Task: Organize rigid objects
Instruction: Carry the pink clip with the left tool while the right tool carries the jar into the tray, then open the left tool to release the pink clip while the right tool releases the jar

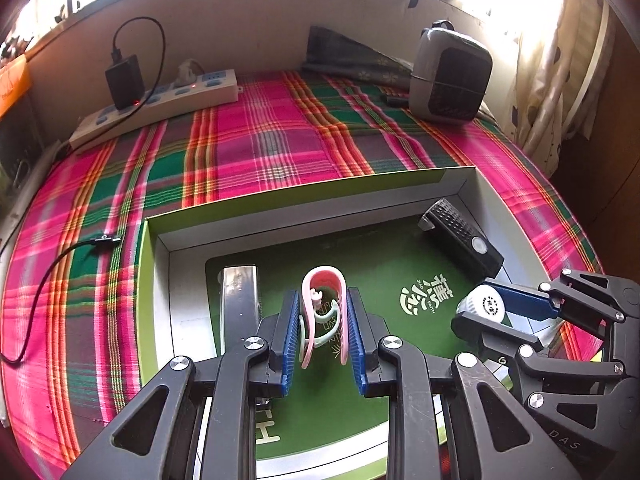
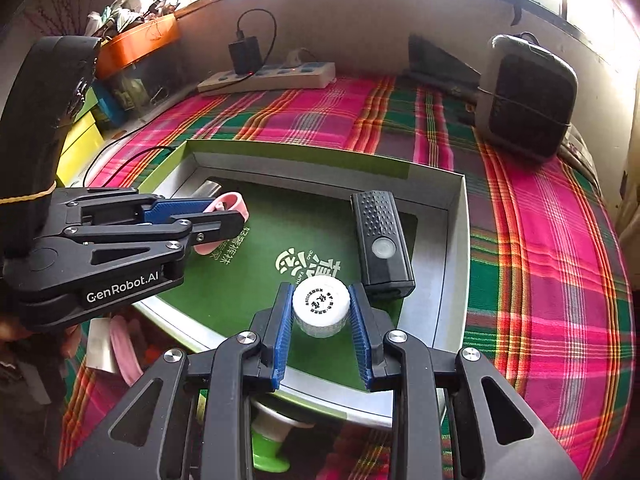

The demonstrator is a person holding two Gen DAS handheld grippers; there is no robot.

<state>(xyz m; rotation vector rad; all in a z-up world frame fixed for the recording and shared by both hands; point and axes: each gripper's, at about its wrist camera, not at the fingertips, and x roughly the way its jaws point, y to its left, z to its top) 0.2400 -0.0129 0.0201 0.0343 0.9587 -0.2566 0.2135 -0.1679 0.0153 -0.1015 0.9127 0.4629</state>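
Note:
A shallow box [image 1: 304,190] with a green floor lies on the plaid cloth; it also shows in the right wrist view [image 2: 456,248]. My left gripper [image 1: 323,300] is shut on a pink hair clip [image 1: 320,280] over the box's left part; the clip also shows in the right wrist view [image 2: 234,202]. My right gripper [image 2: 321,296] is shut on a white bottle cap [image 2: 321,310] over the box's right front; the cap also shows in the left wrist view [image 1: 484,304]. A black flashlight [image 2: 382,240] lies in the box beside the cap. A metal bar [image 1: 240,300] lies at the box's left.
A white power strip [image 1: 160,104] with a black charger [image 1: 124,80] sits at the back left. A grey speaker-like device [image 1: 450,76] stands at the back right. A black cable [image 1: 48,280] trails over the cloth left of the box. A green and white object [image 2: 268,440] lies below the box's front edge.

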